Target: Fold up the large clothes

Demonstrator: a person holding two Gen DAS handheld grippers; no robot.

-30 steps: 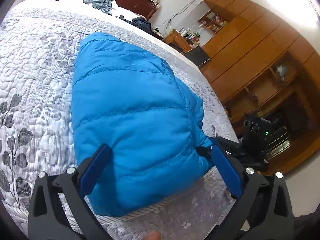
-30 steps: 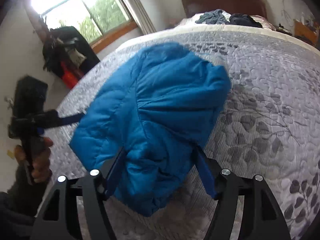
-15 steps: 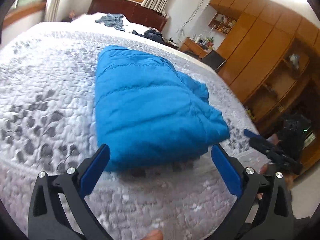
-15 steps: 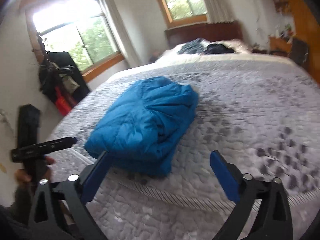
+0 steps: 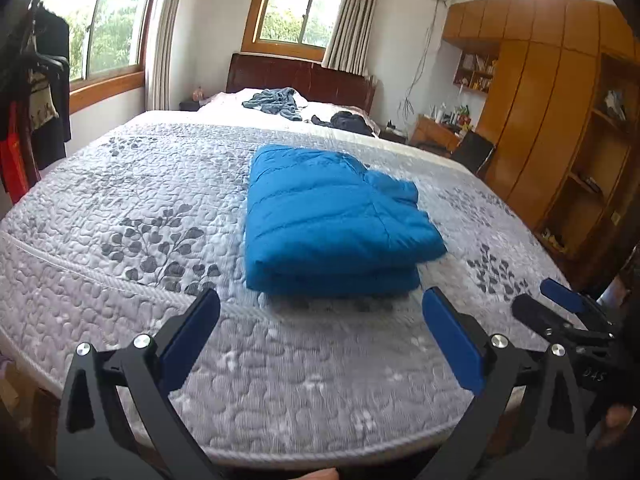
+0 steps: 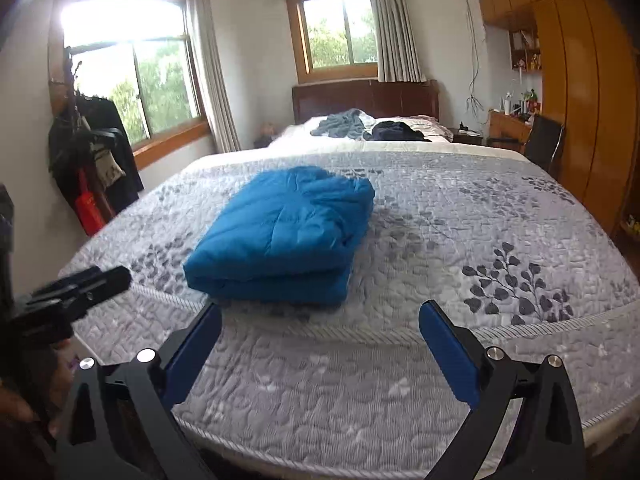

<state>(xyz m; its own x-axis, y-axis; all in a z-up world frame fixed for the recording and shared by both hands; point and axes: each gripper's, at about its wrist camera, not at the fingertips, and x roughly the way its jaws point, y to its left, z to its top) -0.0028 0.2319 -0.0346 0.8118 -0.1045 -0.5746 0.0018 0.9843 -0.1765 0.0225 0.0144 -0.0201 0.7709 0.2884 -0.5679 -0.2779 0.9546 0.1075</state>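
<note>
blue puffer jacket (image 5: 332,220) sits folded into a compact stack on the bed (image 5: 120,208), near the foot edge, slightly off centre; in the right wrist view it's at about 11 o'clock from the tongs. layers look roughly squared, but a loose lobe sticks out on its 3 o'clock side in the left view. left tongs (image 5: 320,328) spread wide, empty, held clear of the jacket at its 6 o'clock. right tongs (image 6: 320,336) same: wide apart, nothing between them, hanging over the foot edge. judgement: fold looks essentially done, this is release/retreat. next move, if any: tuck that loose lobe or press the stack flat; puffy fill will likely spring back. unfolded clothes (image 5: 276,102) lie at 12 o'clock by the headboard.
</note>
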